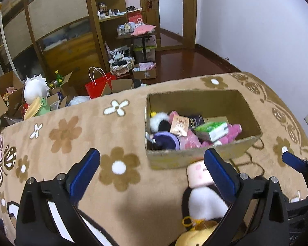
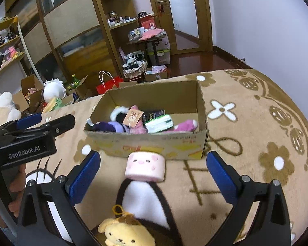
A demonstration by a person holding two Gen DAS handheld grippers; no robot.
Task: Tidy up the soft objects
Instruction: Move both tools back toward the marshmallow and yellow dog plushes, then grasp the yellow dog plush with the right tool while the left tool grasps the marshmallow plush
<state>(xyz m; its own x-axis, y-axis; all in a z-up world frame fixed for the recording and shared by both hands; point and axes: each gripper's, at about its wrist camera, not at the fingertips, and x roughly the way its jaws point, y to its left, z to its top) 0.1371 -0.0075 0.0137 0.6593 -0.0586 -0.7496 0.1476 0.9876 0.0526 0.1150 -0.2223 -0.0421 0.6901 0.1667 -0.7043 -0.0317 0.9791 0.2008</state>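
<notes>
Covering the whole work surface, a tan flowered blanket (image 2: 246, 123) gives the soft things a padded bed to lie on. On it stands an open cardboard box (image 2: 154, 145), top flaps absent so that items can be dropped straight in; it already holds a pink plush (image 2: 184, 126), a purple and black plush (image 2: 113, 126), a green-and-white tissue pack (image 2: 159, 124) and a tagged pink toy, which suggests it serves as the collecting bin. Near its front wall, on the blanket, lie three things not yet boxed: a black-edged white plush piece (image 2: 142, 201), a pink marshmallow-face block (image 2: 145, 167) touching its far end, and a yellow dog plush (image 2: 123, 234) at its near end.

The right gripper (image 2: 154, 176) hovers over this group with its fingers spread wide to either side of the block, gripping nothing; the stance appears to be a lining-up for a grasp. The left gripper (image 1: 152, 176) hangs just beside, also spread wide and empty, its right finger (image 1: 219, 174) partly hiding the block, likely waiting clear of the other's path. Whether the block is joined to the white piece cannot be told.
</notes>
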